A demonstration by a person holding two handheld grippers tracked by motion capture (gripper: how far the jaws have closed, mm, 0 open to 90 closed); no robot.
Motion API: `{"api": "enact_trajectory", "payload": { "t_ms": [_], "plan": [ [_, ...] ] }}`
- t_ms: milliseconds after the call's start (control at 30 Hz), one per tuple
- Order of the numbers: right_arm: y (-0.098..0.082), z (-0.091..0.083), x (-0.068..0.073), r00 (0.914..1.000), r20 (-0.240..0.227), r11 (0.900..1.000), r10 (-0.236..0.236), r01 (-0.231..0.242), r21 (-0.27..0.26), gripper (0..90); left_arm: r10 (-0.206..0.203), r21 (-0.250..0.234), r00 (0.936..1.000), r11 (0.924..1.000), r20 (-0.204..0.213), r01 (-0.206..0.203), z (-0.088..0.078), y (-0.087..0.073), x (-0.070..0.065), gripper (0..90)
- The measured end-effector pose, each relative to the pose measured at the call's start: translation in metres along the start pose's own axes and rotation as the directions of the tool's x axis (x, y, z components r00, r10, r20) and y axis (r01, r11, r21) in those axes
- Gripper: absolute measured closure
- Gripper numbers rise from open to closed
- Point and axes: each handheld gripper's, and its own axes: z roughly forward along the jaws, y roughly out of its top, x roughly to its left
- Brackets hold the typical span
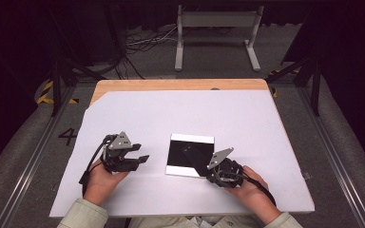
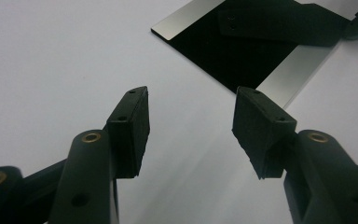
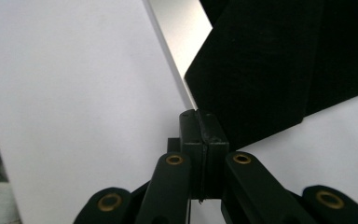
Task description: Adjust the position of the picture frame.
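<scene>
Near the front of the white surface lies the black sheet; right gripper, clamped shut, seems to pinch its corner; left gripper waits wide, empty; next, likely lift and fold.

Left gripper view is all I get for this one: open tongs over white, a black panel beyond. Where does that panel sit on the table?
Observer: The high view shows the black panel lying flat on the white sheet, near the person's edge, between the two hands.
Operator: Are my tongs touching it?
Observer: No. The left tongs are off to the panel's side, with bare sheet between them and it.
Operator: And the other pair?
Observer: The right tongs are shut, pads pressed together, with their tips at the panel's edge. I cannot tell whether they pinch anything.
Operator: Anything past the table?
Observer: A white metal stand on the floor behind it.
</scene>
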Motion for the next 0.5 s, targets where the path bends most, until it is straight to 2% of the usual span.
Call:
{"api": "enact_trajectory", "payload": {
  "t_ms": [200,300,500],
  "plan": [
    [0.0,0.0,-0.005,0.9999,0.015,1.0,0.004,-0.004,-0.009,90.0,-0.002,-0.003,1.0,1.0,0.001,0.002,0.0,0.0,0.0,46.8],
    [-0.001,0.0,-0.007,0.9989,0.044,1.0,-0.015,0.015,-0.013,90.0,0.002,0.001,1.0,1.0,0.002,-0.002,0.0,0.0,0.0,46.7],
    [-0.002,0.001,-0.014,0.9976,0.07,1.0,0.004,-0.002,-0.029,90.0,0.002,0.004,1.0,1.0,0.003,-0.002,0.001,0.0,0.0,46.7]
  ]
}}
